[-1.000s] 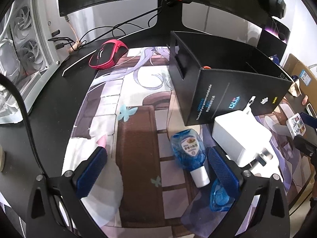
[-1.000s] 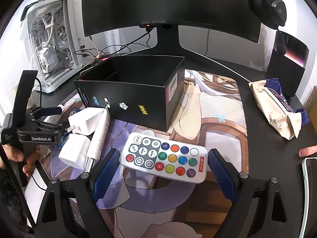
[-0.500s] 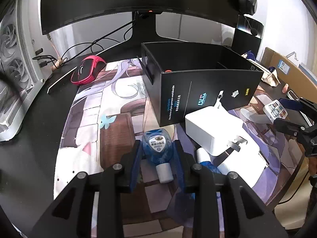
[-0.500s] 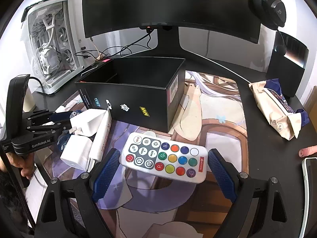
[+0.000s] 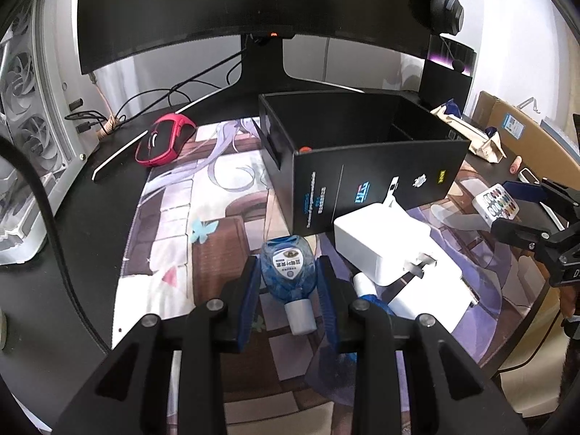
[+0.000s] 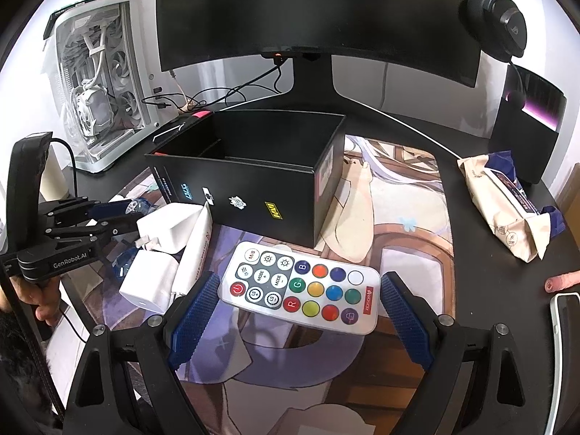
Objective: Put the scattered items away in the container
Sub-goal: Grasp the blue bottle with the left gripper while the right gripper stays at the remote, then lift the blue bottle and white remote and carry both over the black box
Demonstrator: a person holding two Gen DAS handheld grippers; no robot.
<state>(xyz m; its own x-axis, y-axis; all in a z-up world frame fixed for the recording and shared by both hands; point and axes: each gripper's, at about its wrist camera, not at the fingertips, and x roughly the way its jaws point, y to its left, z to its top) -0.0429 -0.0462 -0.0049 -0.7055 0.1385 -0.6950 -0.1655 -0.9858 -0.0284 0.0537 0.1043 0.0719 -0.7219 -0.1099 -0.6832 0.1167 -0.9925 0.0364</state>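
Blue bottle (image 5: 288, 272) pinched in left gripper (image 5: 290, 290) jaws hides a second bottle; right gripper (image 6: 295, 311) jaws spread.

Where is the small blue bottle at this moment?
In the left wrist view, the blue bottle sits between the left gripper's fingers, just in front of the black box and left of the white charger.

The phone (image 6: 565, 344) is cut off at the frame edge — the black box (image 6: 253, 195) interior mostly hidden.

Remote (image 6: 299, 286) before box (image 6: 250, 195)
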